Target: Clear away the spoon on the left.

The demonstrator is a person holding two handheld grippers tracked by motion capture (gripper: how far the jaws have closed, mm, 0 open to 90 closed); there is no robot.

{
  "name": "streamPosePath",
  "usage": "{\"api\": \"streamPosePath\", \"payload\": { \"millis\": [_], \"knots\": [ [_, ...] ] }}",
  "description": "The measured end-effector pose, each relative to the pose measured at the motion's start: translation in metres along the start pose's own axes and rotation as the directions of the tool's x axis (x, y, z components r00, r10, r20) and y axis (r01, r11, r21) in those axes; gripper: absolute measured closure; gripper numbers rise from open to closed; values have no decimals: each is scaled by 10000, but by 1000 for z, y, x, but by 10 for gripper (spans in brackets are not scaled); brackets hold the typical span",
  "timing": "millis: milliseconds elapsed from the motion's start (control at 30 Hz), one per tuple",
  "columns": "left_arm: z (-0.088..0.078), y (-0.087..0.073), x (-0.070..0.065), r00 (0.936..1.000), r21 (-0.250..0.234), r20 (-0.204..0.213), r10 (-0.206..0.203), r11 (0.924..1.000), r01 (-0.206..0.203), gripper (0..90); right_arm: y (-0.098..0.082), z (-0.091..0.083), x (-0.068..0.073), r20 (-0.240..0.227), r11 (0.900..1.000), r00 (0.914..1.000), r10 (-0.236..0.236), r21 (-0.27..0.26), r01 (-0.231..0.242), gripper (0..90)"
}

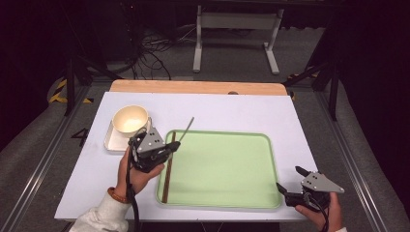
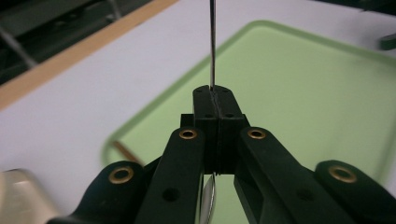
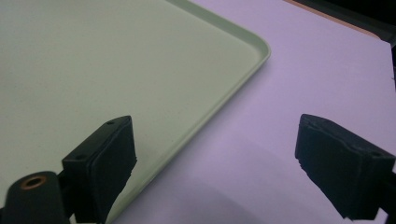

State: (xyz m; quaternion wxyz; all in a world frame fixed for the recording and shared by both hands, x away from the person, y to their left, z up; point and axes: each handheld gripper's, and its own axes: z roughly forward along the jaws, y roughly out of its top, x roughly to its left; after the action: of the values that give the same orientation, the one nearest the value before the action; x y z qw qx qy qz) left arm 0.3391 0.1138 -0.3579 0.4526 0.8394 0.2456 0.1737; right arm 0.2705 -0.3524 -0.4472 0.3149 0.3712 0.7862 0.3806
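Spoon (image 2: 212, 42) bowl hidden behind claw (image 2: 215, 98)

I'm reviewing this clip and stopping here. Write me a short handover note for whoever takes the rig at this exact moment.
Left gripper: shut on a thin metal utensil, held over the left edge of the green tray; which kind of utensil is not clear.
Right gripper: open, holding nothing, at the tray's near right corner.
Chopsticks lie along the tray's left side. The bowl sits on a small square plate left of the tray.
Done: chopsticks on tray, utensil picked up.
Left, probably: set the utensil on the tray; maybe the bowl next.
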Motion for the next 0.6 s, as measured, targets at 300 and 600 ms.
{"api": "streamPosePath", "payload": {
  "millis": [300, 600],
  "knots": [
    [22, -11, -34, 9945, 766, 1040, 116, 9969, -196, 900, 2, 3, -2, 133, 10000, 9999, 87, 11, -87, 128],
    [40, -27, -58, 9932, 1947, 980, 625, 9775, -807, 900, 3, 7, -2, 16, 10000, 10000, -21, 36, 21, 128]
  ]
}}
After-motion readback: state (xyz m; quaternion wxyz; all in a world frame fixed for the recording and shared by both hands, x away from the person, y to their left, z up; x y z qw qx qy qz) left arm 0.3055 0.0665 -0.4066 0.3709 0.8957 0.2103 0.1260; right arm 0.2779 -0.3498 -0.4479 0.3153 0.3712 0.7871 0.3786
